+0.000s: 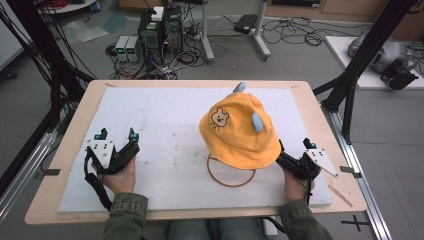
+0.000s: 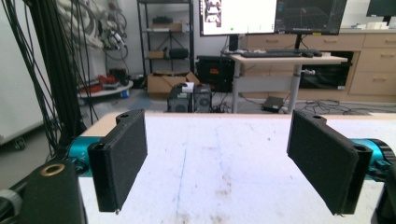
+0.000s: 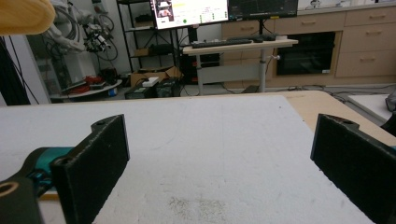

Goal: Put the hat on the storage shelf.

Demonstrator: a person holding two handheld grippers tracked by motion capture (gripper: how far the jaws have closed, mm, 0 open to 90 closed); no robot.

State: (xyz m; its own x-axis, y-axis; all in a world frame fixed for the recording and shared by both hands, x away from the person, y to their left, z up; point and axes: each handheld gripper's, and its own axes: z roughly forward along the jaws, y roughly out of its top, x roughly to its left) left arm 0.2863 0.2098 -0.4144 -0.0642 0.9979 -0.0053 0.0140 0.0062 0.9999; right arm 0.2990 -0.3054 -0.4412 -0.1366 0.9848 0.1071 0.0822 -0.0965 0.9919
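While I hold a gripper in each hand at the near edge of the table (image 1: 65,150), an orange hat (image 1: 240,132) sits on the white foam mat (image 1: 165,125) just beside my right gripper (image 1: 292,150). No readable writing shows on the hat — its only marking is a small embroidered bear face (image 1: 218,119) on the crown, facing toward my left. Two pale blue ears (image 1: 257,121) stick out of the crown, one on the near right side and one at the far top. The hat stands dome-up, brim down and flaring toward me, seemingly perched on a thin brown wire ring (image 1: 231,175) whose near arc shows on the mat below the brim; whether a stand rises inside I cannot tell. My right gripper rests near the brim's right edge, and in the right gripper view its jaws are spread wide with only bare mat between them; a blurred orange edge sits at that view's top left corner. My left gripper (image 1: 117,142) lies well apart from the hat, toward the mat's left side, its jaws likewise spread wide over bare mat. Screens (image 2: 238,16) glow far behind, their text too small to read.
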